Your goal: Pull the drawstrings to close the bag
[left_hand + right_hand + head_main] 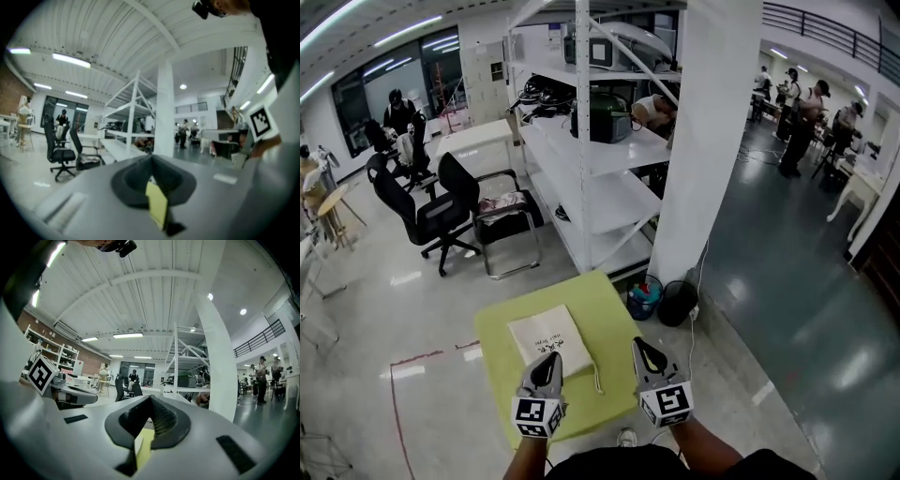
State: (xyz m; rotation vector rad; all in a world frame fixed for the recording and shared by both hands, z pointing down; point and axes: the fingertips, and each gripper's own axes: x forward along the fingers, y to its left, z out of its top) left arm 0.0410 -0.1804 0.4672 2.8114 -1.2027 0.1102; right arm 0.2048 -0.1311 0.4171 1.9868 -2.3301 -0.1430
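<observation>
Pointing level and away from the person, the left tool has its jaws pressed together with nothing between them, which its own view shows plainly. In the head view its tip overlaps the near edge of the bag; whether it touches the cloth cannot be told. The bag is white and flat with a little dark print on it, and it lies on the yellow-green table, reaching ahead of the left tool and slightly to that tool's left. A pale drawstring trails from the bag's near right corner and lies loose on the table in the gap between the two tools, nearer the left one. The right tool sits to the right of that cord, apart from both it and the bag, over bare table top. Its jaws are closed as well (the ribbed pads meet in its own view) and grip nothing. Far ahead of the left tool stand black office chairs. Ahead of the gap between the tools rises a white shelving rack, and ahead of the right tool a white pillar.
</observation>
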